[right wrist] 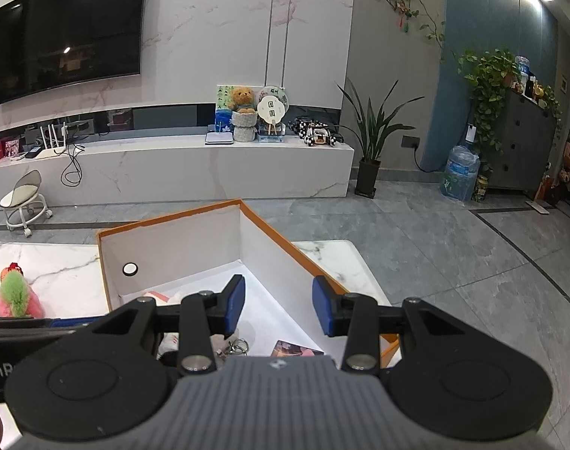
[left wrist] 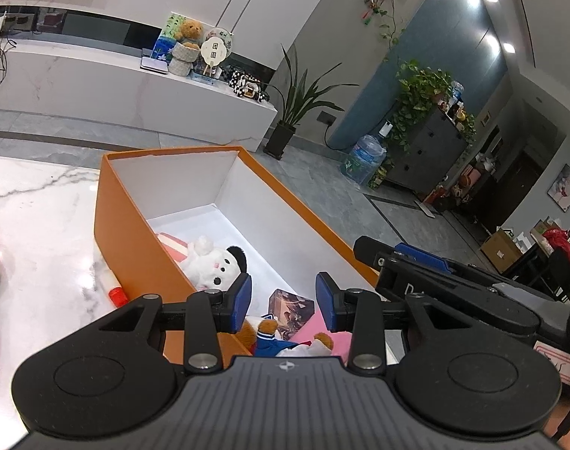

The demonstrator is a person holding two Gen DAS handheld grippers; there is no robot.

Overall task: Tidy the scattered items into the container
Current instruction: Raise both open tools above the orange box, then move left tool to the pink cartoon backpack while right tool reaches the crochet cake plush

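Orange box (left wrist: 134, 232), white inside

Orange box (left wrist: 134, 225), white inside, open on the marble tabletop (left wrist: 41, 195). Inside lie a white plush (left wrist: 213, 266), a small bear (left wrist: 266, 328) and a picture card (left wrist: 290, 309). Outside: a red-capped glue stick (left wrist: 114, 287) beside its wall, and a pink-green plush (right wrist: 16, 296) well apart.

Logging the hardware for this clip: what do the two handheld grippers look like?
Both match: the left gripper and right gripper each have a ribbed grey body with a small compass-like emblem, black linkage arms with silver pivot screws, round black discs at either side, and blue pads on the jaws. White lettering shows on the side of each gripper as caught by the other's camera.
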